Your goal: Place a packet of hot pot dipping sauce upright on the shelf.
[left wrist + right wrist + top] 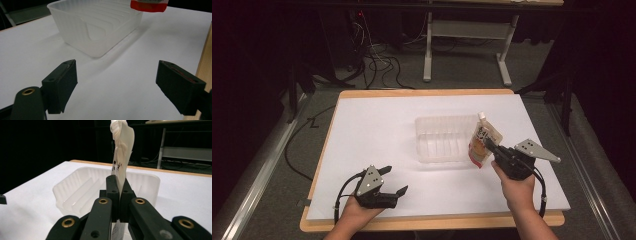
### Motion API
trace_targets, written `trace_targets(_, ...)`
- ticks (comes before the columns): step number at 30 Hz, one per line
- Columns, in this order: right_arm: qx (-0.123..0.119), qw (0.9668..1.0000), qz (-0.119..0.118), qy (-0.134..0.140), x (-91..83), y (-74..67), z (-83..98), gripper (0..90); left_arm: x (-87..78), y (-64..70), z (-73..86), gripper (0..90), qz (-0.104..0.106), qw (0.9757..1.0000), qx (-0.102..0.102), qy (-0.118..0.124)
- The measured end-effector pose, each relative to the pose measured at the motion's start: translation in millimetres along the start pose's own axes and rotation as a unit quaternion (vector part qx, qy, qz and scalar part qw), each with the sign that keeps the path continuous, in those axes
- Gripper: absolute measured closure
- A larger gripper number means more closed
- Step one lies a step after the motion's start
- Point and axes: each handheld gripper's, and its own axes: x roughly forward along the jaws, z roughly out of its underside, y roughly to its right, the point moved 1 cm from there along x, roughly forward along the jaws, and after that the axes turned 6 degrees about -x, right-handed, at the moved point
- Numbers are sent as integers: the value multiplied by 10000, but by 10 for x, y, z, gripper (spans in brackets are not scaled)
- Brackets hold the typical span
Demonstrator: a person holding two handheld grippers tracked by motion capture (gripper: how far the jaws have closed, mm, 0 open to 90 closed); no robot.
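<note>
- Dark room behind: black drapes, a grey carpeted floor [462,75], a tangle of cables [377,62] and the white legs of one other desk [428,50]
- White sheet [377,135] covers a wooden table [432,222], whose edge shows as a rim around it
- One clear ribbed tub [442,139] sits near the middle of the sheet, open side up
- One pouch [484,145] with a white spout and red-orange print is held upright at the tub's right end, pinched flat between the closed jaws of the right gripper [490,145]; its bottom seems to hang just outside the tub's rim, though the angle makes that hard to judge
- Two grippers, one per hand; the left gripper [393,181] rests low at the near left, jaws spread wide with nothing between them, well apart from the tub
- Left gripper view cuts the pouch off to a red strip at the top edge; the print is too small to read
</note>
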Motion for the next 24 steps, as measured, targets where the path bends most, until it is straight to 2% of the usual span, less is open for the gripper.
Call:
trace_targets(20,-59,9997,194,-128,308,78,-39,900,-4,-2,-3,179,12,10000,2,8)
trace_targets(24,-2,9996,250,-143,368,115,-53,900,-5,-1,-4,179,13,10000,3,12)
